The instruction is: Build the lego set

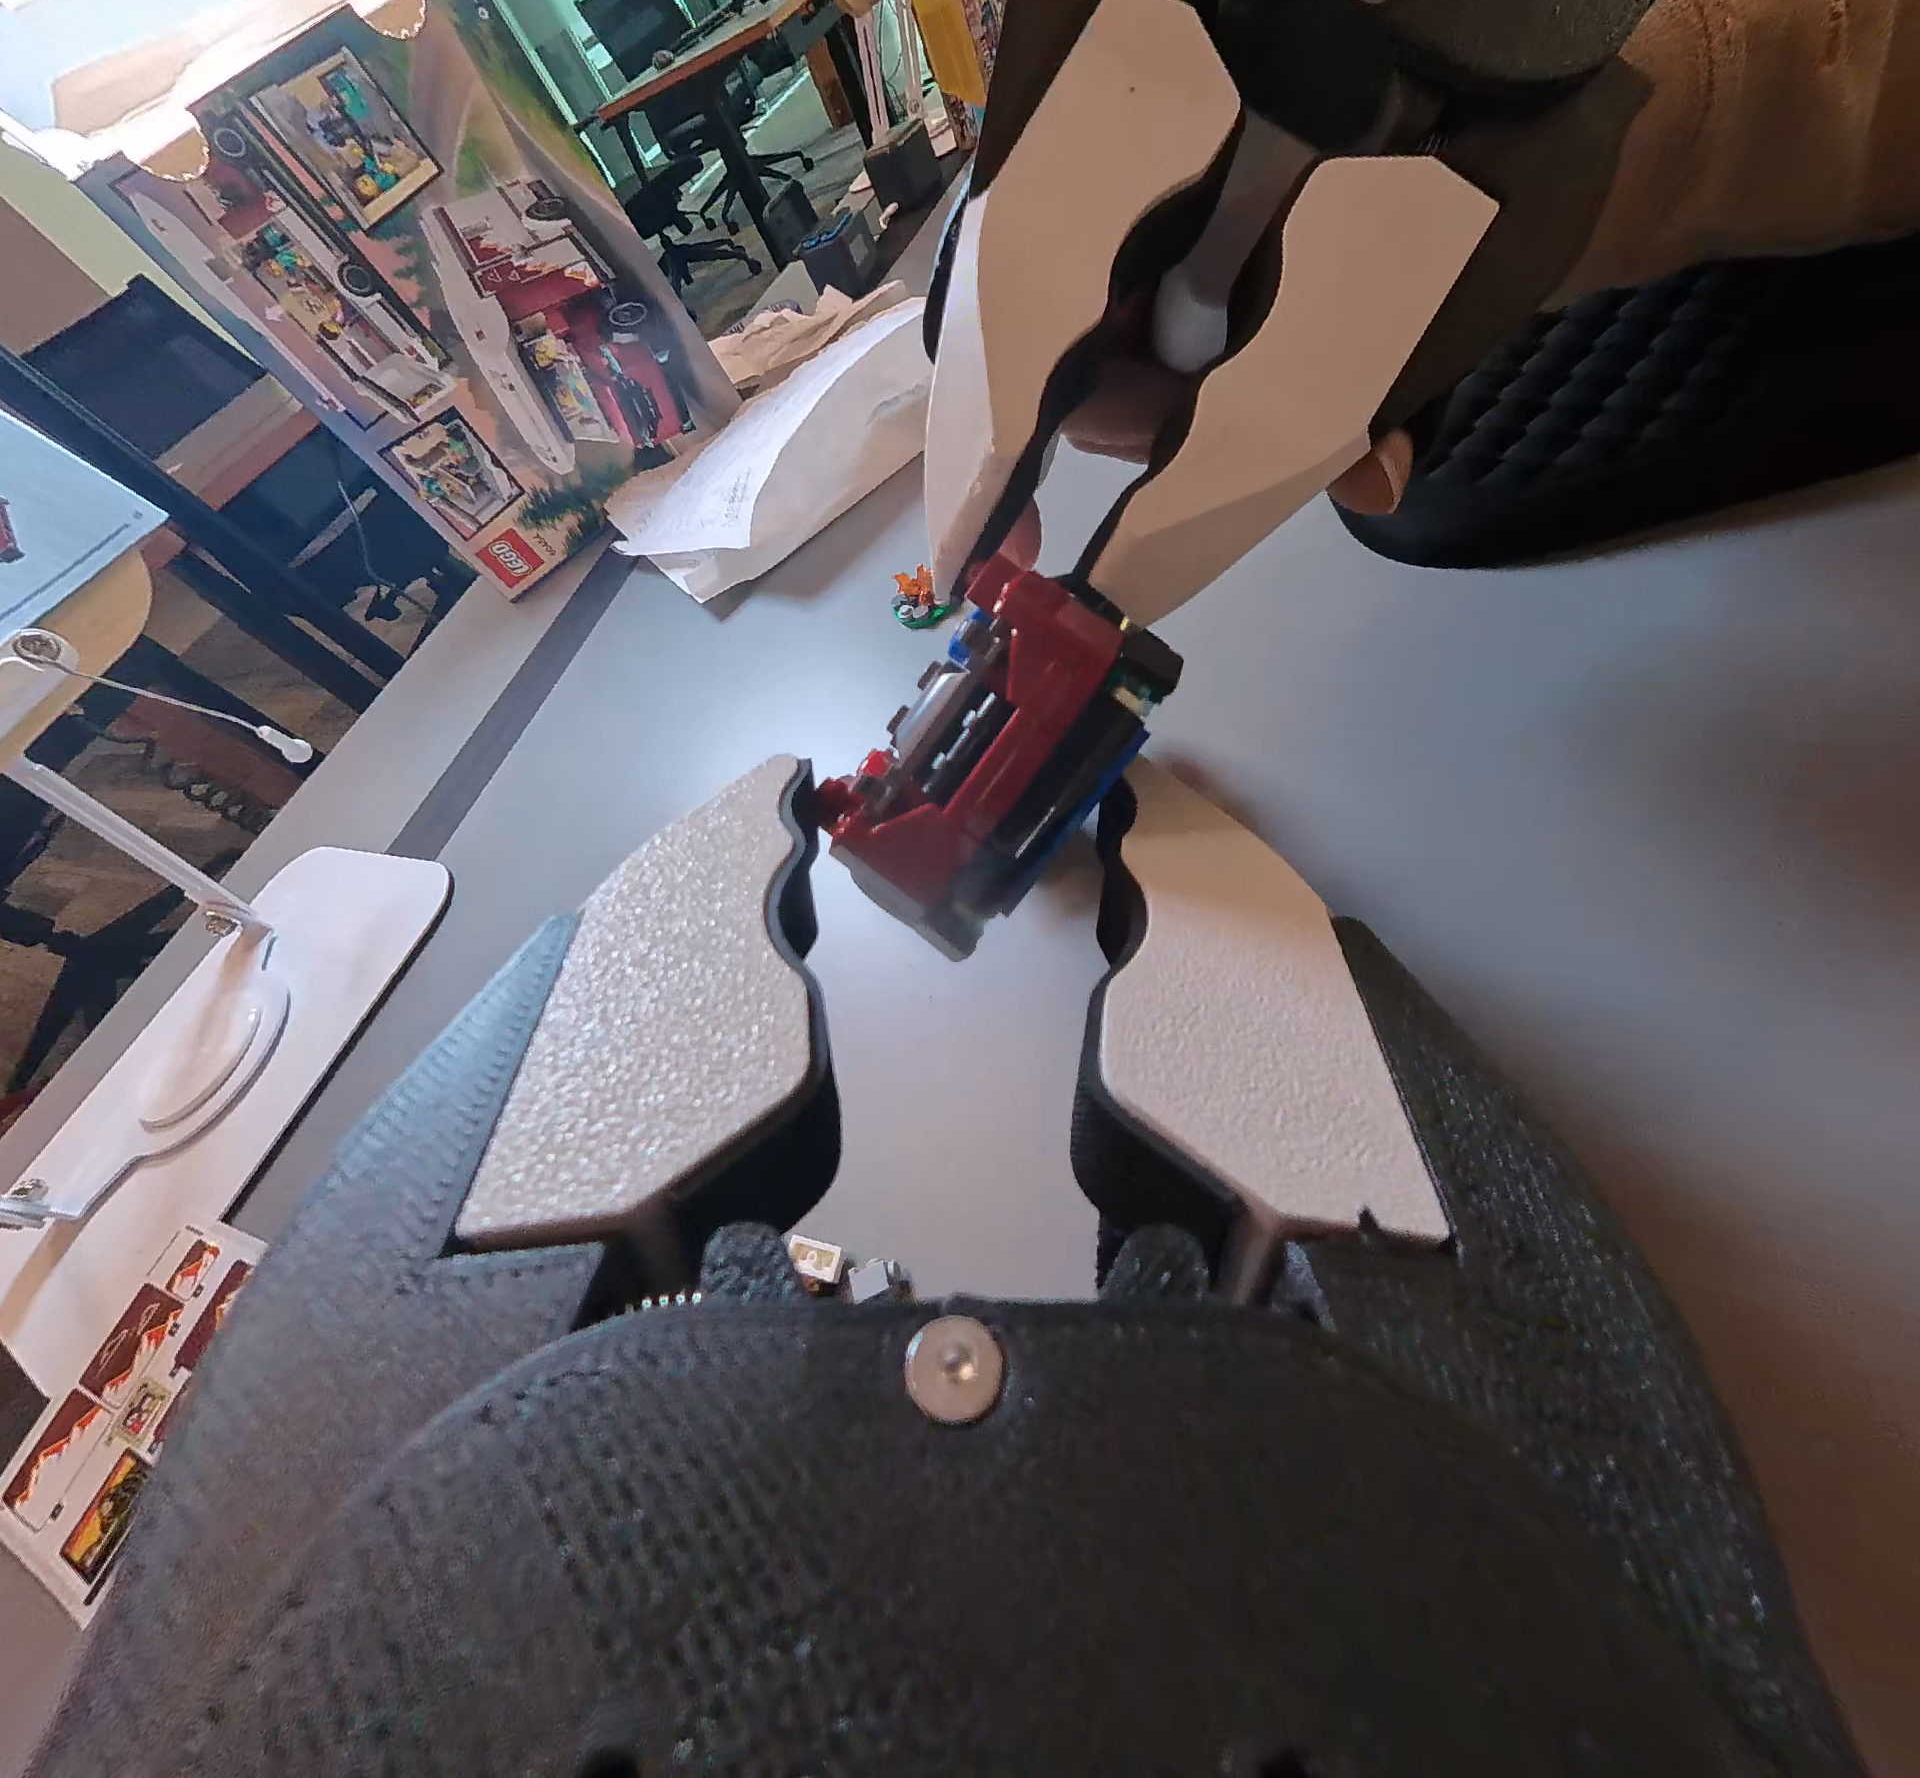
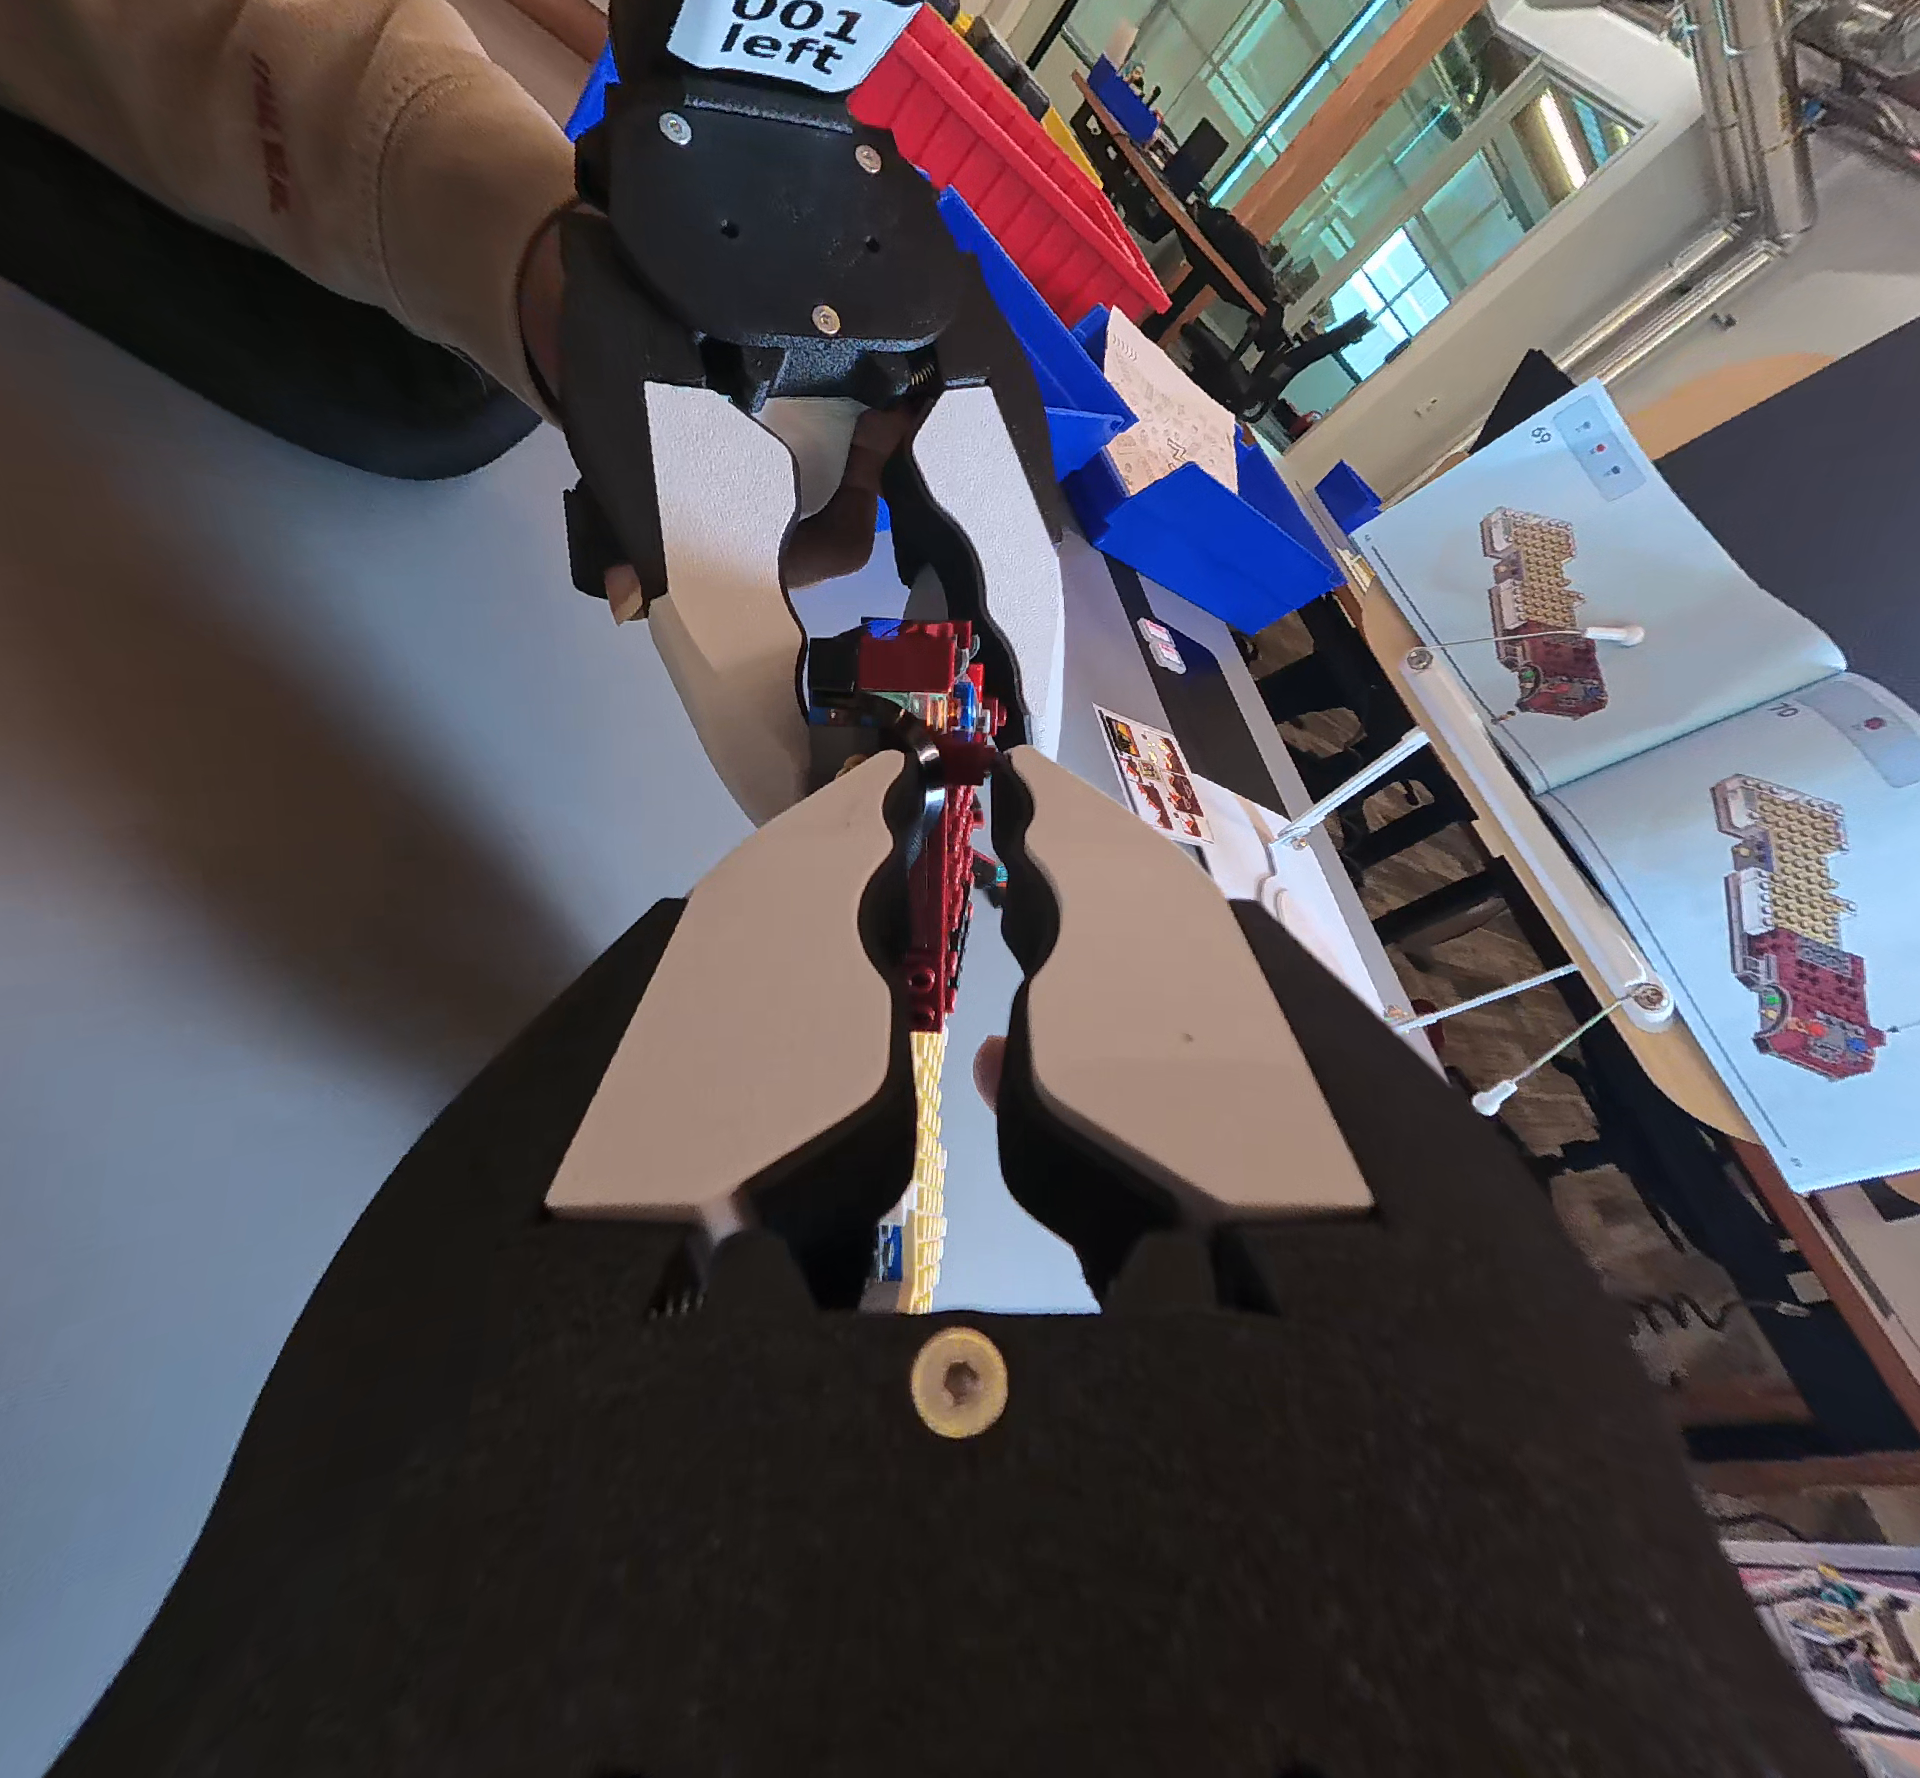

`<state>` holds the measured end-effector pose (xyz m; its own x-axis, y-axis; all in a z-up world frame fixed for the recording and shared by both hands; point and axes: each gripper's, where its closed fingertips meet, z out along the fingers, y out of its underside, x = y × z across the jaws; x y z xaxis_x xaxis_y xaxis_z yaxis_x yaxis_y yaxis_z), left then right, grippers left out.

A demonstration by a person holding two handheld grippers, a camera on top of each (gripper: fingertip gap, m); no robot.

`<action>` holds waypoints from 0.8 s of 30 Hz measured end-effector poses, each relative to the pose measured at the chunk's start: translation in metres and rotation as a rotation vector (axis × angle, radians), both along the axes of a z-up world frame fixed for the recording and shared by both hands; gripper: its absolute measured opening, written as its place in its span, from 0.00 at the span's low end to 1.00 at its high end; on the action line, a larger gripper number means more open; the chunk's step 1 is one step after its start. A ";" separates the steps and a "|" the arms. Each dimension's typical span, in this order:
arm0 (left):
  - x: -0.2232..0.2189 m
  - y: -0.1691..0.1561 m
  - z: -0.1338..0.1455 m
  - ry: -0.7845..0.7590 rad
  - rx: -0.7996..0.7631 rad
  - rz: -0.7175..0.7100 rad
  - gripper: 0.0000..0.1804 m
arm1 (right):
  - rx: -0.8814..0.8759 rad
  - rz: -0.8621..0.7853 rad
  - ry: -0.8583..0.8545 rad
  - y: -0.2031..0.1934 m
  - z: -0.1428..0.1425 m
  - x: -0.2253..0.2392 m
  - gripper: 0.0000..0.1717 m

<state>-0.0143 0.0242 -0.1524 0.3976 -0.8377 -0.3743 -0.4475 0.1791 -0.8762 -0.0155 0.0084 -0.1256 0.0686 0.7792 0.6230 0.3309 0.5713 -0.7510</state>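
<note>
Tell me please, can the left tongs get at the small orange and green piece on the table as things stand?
Probably not directly. The left tongs are around the red brick model, and the piece lies beyond it, right beside a fingertip of the right tongs.

**Two wrist cameras facing each other**

Each camera sits close behind its own gripper's fingers, angled down at the grey tabletop (image 1: 1455, 793). They face one another, and both frame the dark-red brick model (image 1: 997, 752) (image 2: 940, 855) between them at close range.
</note>
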 end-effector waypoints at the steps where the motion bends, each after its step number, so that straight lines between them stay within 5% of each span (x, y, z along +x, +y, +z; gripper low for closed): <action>1: 0.000 0.000 0.000 0.005 0.002 0.003 0.29 | 0.000 0.000 -0.002 0.000 -0.001 0.000 0.07; 11: -0.001 0.002 -0.003 0.004 0.002 0.008 0.29 | -0.019 -0.008 0.032 0.001 -0.001 0.001 0.10; 18: -0.005 0.009 0.002 -0.031 -0.008 0.049 0.29 | -0.023 -0.079 -0.083 0.014 -0.028 0.008 0.31; 24: 0.002 0.005 0.008 -0.017 0.030 0.071 0.29 | 0.063 -0.134 -0.056 0.026 -0.036 -0.002 0.19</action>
<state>-0.0127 0.0292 -0.1447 0.4627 -0.7954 -0.3915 -0.4448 0.1737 -0.8786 -0.0175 0.0348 -0.1617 0.1331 0.7247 0.6760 0.4482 0.5644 -0.6933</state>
